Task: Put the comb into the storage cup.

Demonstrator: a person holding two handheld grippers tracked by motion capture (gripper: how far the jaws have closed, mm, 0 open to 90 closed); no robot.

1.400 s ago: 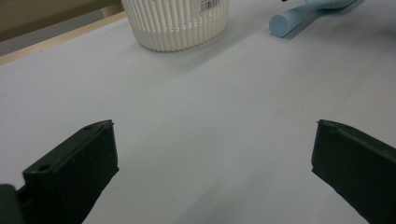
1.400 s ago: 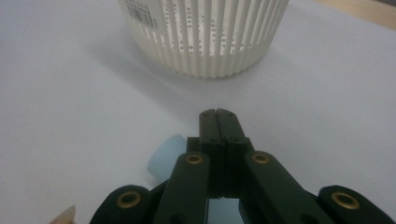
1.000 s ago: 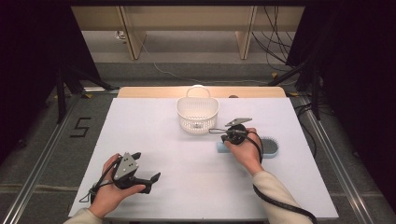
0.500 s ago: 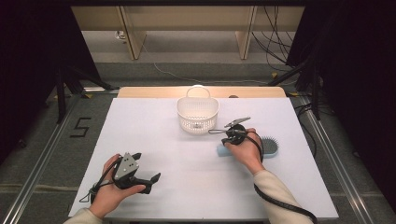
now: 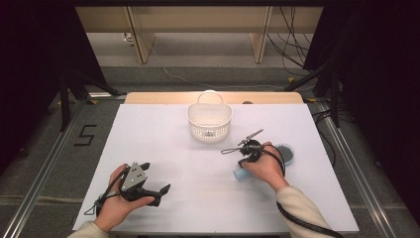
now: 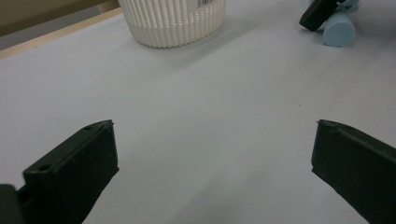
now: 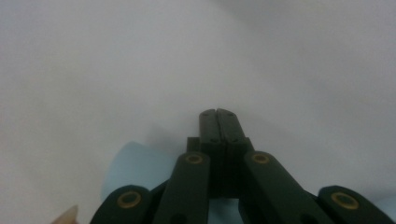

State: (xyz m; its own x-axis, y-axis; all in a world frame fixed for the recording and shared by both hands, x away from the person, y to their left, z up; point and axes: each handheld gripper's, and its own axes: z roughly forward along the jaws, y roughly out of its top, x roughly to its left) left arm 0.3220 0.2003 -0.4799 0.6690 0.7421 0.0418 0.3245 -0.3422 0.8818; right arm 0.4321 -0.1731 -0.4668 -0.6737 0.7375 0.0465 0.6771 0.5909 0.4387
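Right gripper (image 5: 247,161) clenched empty, jaws together above the blue brush (image 5: 277,157) handle, left gripper (image 5: 161,191) released on white table (image 5: 163,144), basket (image 5: 209,120) beyond.

One white basket (image 5: 209,121); one light blue hairbrush (image 5: 285,154); two handheld grippers, left gripper (image 5: 157,193) and right gripper (image 7: 217,113); one tabletop (image 5: 198,188).

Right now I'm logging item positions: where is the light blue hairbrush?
In the high view the hairbrush lies right of centre on the white table, under the right gripper, below-right of the white basket.
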